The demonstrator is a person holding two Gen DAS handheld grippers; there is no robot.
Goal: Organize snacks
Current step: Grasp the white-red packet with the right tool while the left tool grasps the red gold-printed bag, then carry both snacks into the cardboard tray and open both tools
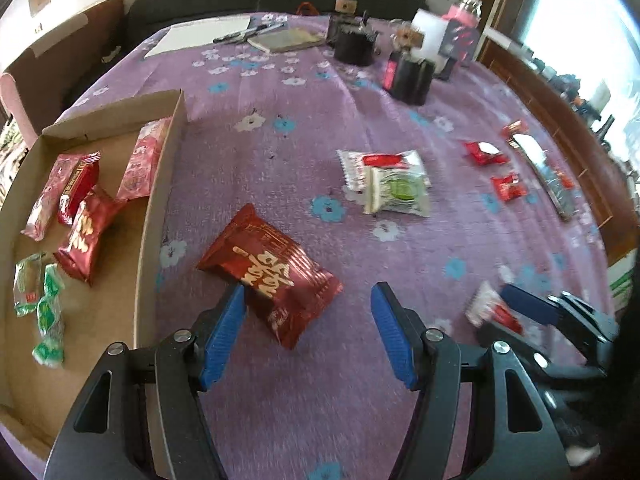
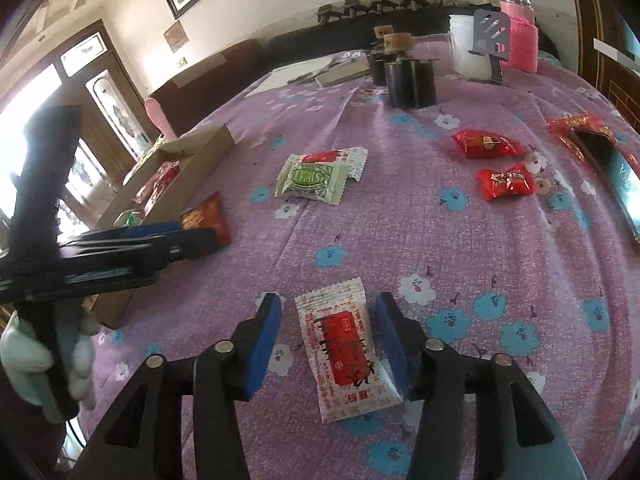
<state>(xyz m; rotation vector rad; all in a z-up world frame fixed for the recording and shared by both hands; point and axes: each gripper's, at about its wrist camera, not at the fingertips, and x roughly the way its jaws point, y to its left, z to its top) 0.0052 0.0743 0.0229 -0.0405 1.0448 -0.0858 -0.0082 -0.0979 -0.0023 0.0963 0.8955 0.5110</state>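
My left gripper gapes around the dark red packet; my right gripper gapes around the white-red sachet. Centre each between the pads, then pinch flat.

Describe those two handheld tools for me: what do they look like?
Both match: the left tool and the right tool are black frames with triangular cut-outs and silver round bolts, each ending in two flat blue fingers. A pale glove covers the hand holding the left one.
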